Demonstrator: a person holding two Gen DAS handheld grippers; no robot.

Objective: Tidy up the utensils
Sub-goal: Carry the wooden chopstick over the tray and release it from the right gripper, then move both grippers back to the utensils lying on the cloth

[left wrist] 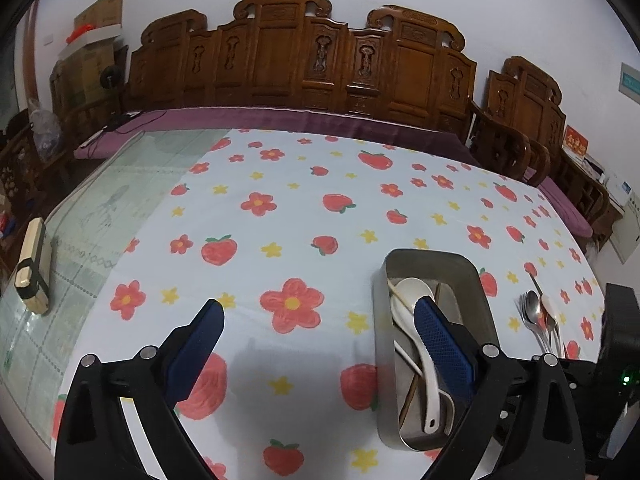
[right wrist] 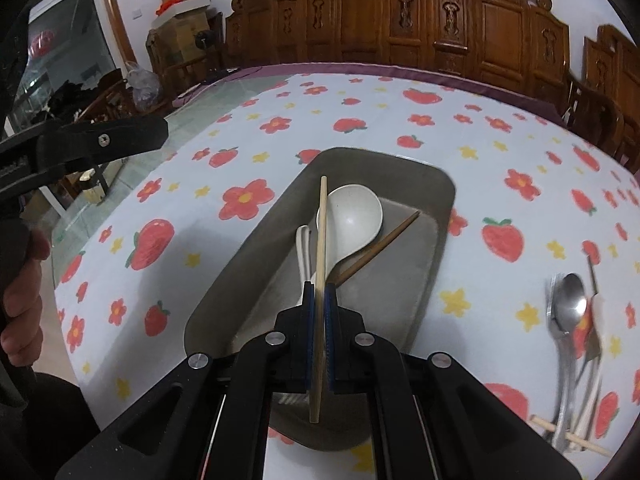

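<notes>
**Desk:** Chopstick in the right gripper, yes? What is the risk?

**Photographer:** Its blue pads are clenched on 1 pale wooden chopstick, pinched low on its length, the long end reaching out over the steel tray. So thin a stick could pivot between the pads and drop crooked, or strike the white ladle lying in the tray.

**Desk:** And if it lands badly?

**Photographer:** It may cross the dark chopstick beside the ladle, or rest on the tray's rim and roll onto the strawberry tablecloth.

**Desk:** The left gripper?

**Photographer:** Released, jaws wide, nothing between them, hovering just left of the tray. 1 finger overlaps the tray's left wall in its own camera; a careless sweep could shove it.

**Desk:** Remaining work?

**Photographer:** Metal spoons and a fork, with more chopsticks, lie piled right of the tray.
</notes>
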